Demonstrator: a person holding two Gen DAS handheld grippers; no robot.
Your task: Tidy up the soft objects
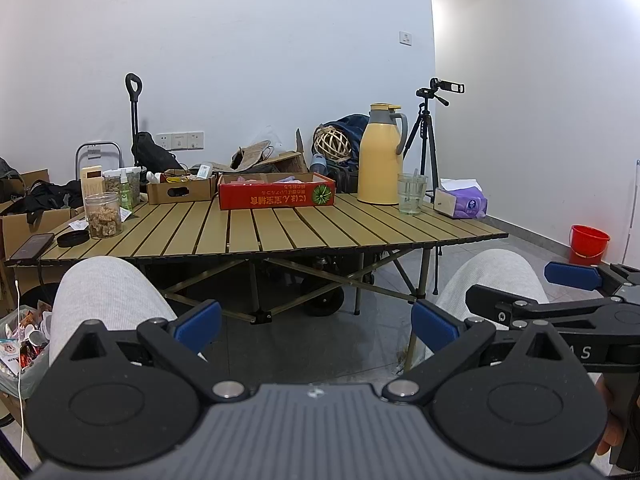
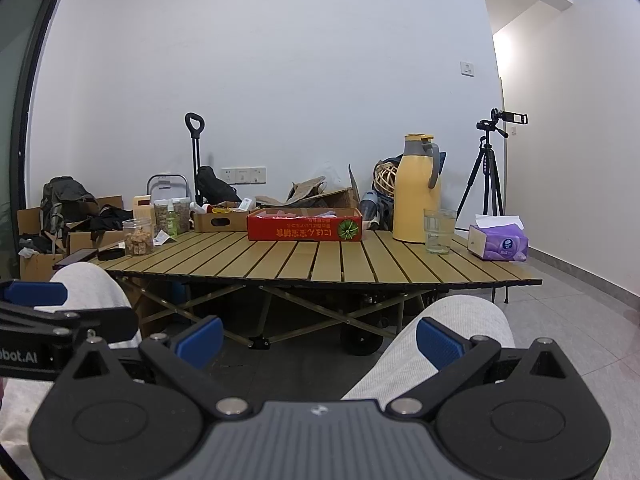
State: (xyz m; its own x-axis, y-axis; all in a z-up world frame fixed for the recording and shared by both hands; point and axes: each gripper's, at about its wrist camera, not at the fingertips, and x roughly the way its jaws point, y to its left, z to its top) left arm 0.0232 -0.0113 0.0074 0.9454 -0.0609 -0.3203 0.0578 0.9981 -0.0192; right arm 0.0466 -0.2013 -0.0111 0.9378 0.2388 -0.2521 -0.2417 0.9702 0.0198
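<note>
Both grippers are held low over the lap, in front of the table [image 1: 280,236] and well back from it. The left gripper [image 1: 316,326] is spread wide, and nothing is held between its blue pads [image 1: 198,326]. The right gripper [image 2: 320,340] is spread wide too, and nothing is pinched by it. In the left view, the right gripper is seen off to the side, above one knee [image 1: 496,280]. The soft things [image 1: 276,178], pink and pale purple, are seen inside the red box [image 1: 276,196] at the back middle of the table; what they are cannot be told from here. A tall yellow jug [image 1: 380,156] is stood to the right of the box, with a glass cup [image 1: 412,194] just beside it. A purple tissue pack [image 1: 460,202] is set near the right edge. A jar of snacks [image 1: 104,216] is placed on the left side, and a brown cardboard box [image 1: 180,190] is set next to the red one.
</note>
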